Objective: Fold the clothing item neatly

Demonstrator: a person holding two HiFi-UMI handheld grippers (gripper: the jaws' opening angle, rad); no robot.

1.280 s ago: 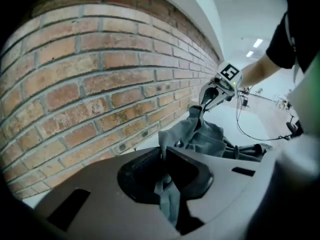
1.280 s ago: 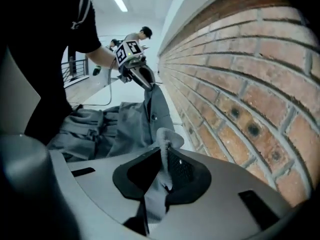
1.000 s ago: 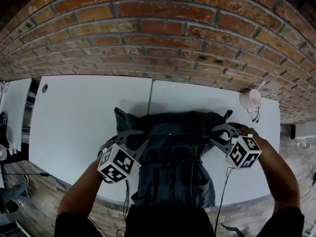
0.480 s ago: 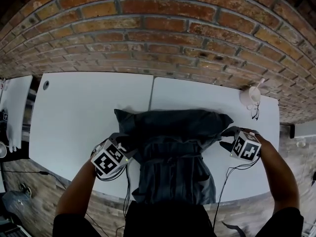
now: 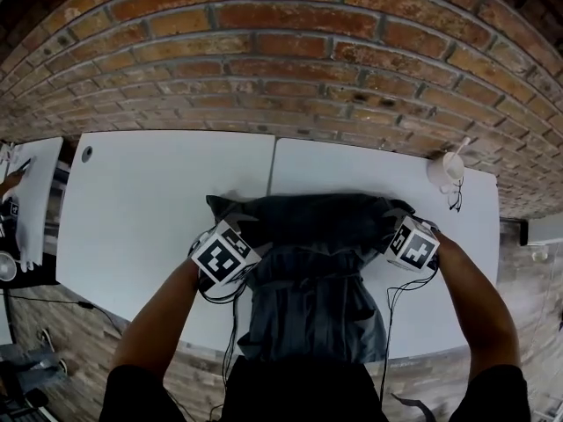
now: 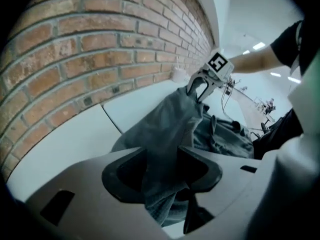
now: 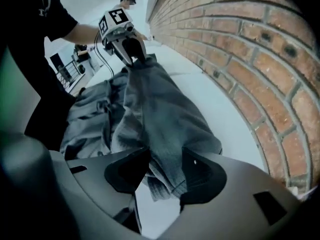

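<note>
**Item:** garment (image 5: 317,236), one piece, dark grey-blue, thick woven cloth like denim. It may be trousers or overalls; I cannot tell which from these views.

**Place:** it lies on the white table (image 5: 158,200) in front of the brick wall (image 5: 281,60), on the side nearest me. The far part is doubled over into a thick band running from left to right. The narrower lower part runs back toward me and reaches the table's near edge.

**Left tongs** (image 6: 162,171): at the band's left end and pointing steeply down. My jaws have just been opening and now stand apart. A bunch of cloth lies loosely between them, and the pads do not pinch it.

**Right tongs** (image 7: 165,173): at the band's right end. The jaws have also just been opening and are now apart. The cloth's hem drapes through the gap without being gripped.

**Handling, my estimate:**
- Soft and limp, but weighty for cloth, so it should sag between two holds.
- Not slippery and not fragile.
- Seams and doubled layers look bulky, so folds will likely sit rounded until pressed flat.

**Where to take hold, my estimate:**
- Grip the two outer ends of a fold line, one pair of tongs at each end.
- Bite through every layer at a hem or seam.
- A pinch on the top layer alone would probably let the lower layers slide.
</note>
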